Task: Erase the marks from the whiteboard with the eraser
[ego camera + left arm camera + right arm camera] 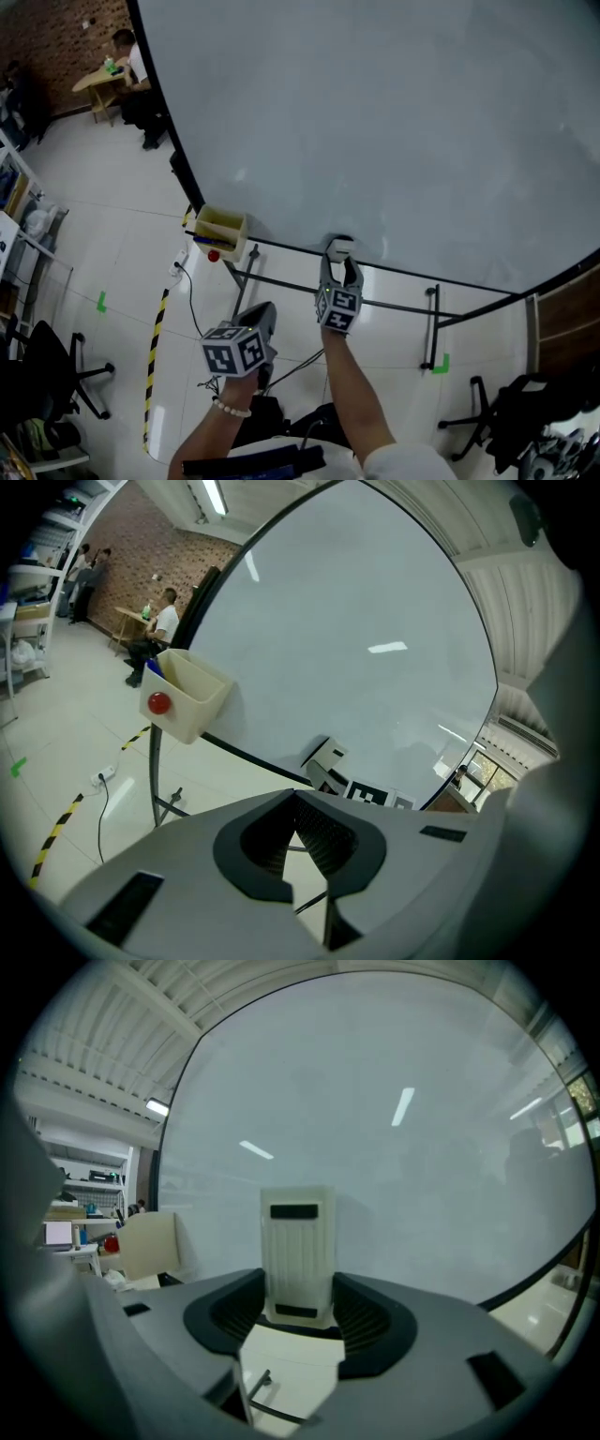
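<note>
My right gripper (298, 1299) pinches only the cream ribbed plastic eraser (297, 1241) by its end, so pressing the glossy white whiteboard (422, 1176) may twist it loose; my left gripper (296, 803) is pressed together, empty.

The whiteboard (394, 122) is cut off by the top and right edges of the head view. The lower end of the eraser (297, 1251) is covered by the fingers (375, 1321) of the right gripper (298, 1305). What lies in the beige box (221, 231) is mostly hidden by its walls, and the seated person (131, 66) is shown too small for detail
</note>
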